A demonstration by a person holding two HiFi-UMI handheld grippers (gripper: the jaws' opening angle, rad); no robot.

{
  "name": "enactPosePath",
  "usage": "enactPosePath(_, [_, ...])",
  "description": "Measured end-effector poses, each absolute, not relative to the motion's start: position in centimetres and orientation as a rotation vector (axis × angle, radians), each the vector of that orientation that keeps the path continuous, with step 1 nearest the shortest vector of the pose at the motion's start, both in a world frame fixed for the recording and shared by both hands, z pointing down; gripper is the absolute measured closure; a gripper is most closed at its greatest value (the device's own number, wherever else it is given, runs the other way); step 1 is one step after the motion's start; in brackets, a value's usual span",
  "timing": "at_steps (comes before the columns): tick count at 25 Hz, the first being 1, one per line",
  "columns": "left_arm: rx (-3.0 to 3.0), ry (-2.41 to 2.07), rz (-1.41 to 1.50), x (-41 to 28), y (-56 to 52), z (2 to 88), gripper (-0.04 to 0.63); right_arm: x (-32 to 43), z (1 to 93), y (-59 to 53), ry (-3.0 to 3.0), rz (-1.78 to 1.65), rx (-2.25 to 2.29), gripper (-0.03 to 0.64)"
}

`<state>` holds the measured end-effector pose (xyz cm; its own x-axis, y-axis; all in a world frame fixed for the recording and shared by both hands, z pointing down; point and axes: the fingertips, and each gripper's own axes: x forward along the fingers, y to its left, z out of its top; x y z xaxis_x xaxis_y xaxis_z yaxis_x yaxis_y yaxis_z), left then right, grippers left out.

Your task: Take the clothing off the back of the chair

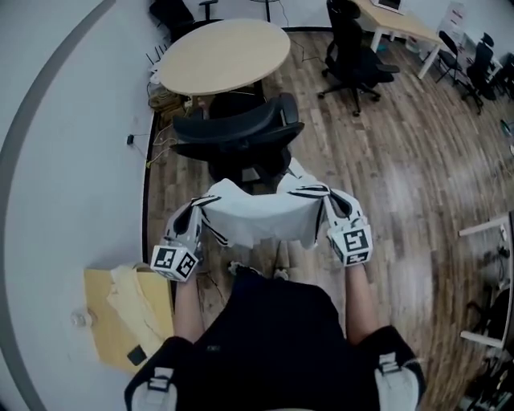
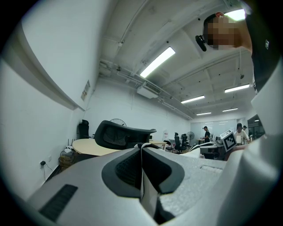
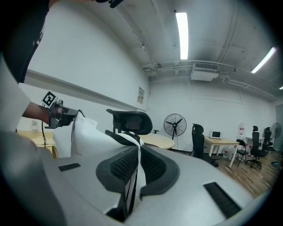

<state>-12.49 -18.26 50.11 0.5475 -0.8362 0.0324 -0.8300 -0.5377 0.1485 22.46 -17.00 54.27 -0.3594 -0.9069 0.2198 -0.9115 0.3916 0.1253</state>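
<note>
A white garment with black stripes (image 1: 261, 215) hangs stretched between my two grippers, just in front of a black mesh office chair (image 1: 241, 132) and off its back. My left gripper (image 1: 198, 210) is shut on the garment's left edge, the cloth pinched between the jaws (image 2: 142, 152). My right gripper (image 1: 328, 202) is shut on the right edge; striped fabric (image 3: 132, 145) runs between its pads. In the right gripper view the white cloth (image 3: 90, 137) billows leftward toward the left gripper (image 3: 57, 112), with the chair's headrest (image 3: 130, 120) behind it.
A round wooden table (image 1: 225, 52) stands behind the chair, near cables by the curved white wall (image 1: 72, 168). A cardboard box (image 1: 124, 309) with cloth sits at my lower left. More office chairs (image 1: 353, 52) and a desk (image 1: 405, 24) stand at the far right on the wooden floor.
</note>
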Motion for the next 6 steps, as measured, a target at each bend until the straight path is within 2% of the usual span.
enactPosePath(6, [2.633,-1.433,-0.054,-12.35,-18.19,49.92,0.584,22.79,54.44,-16.72,-2.396,0.032,1.611,0.607])
